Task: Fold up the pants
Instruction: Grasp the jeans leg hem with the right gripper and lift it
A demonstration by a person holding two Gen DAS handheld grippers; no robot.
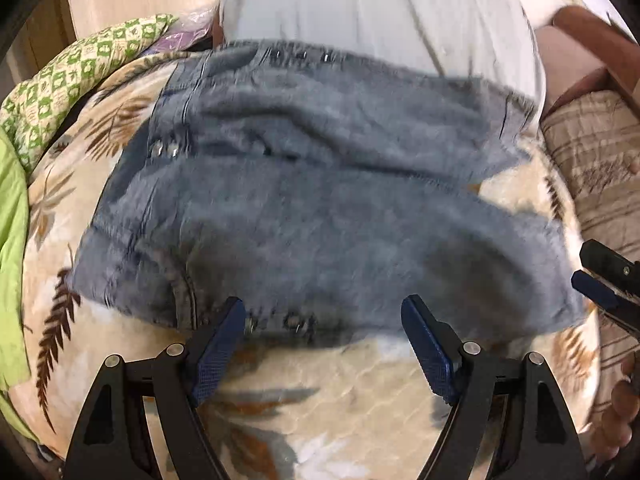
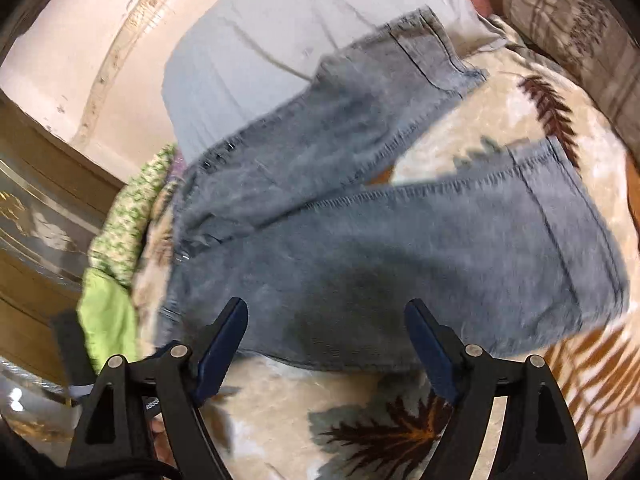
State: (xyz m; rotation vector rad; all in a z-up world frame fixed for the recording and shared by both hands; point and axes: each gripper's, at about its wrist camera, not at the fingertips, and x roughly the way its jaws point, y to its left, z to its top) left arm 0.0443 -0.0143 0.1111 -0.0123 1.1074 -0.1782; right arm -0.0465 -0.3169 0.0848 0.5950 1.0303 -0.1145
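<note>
Pants, a pair of faded blue-grey denim jeans with small metal studs, are lying spread on a cream fleece blanket printed with brown and orange fern leaves, both frames pretty smeared with motion blur. Nearest the left wrist camera, the left gripper, black linkage arms with dark blue textured pads, is spread wide and holding nothing, its tips right at the near edge of the denim by the studded part; can't tell if the pads actually touch the cloth. Same story in the right wrist view: the right gripper is gaping wide and empty, tips at the near edge of one trouser leg, pointing across the jeans. From the left camera you can see the right gripper's tip poking in at the right edge, just beside the fabric. In the right view the two legs fan apart, hems toward the right. Further back there's a plain white pillow that the far edge of the jeans overlaps, a green-and-white patterned quilt off to the left, and a beige plaid cushion on the right.
</note>
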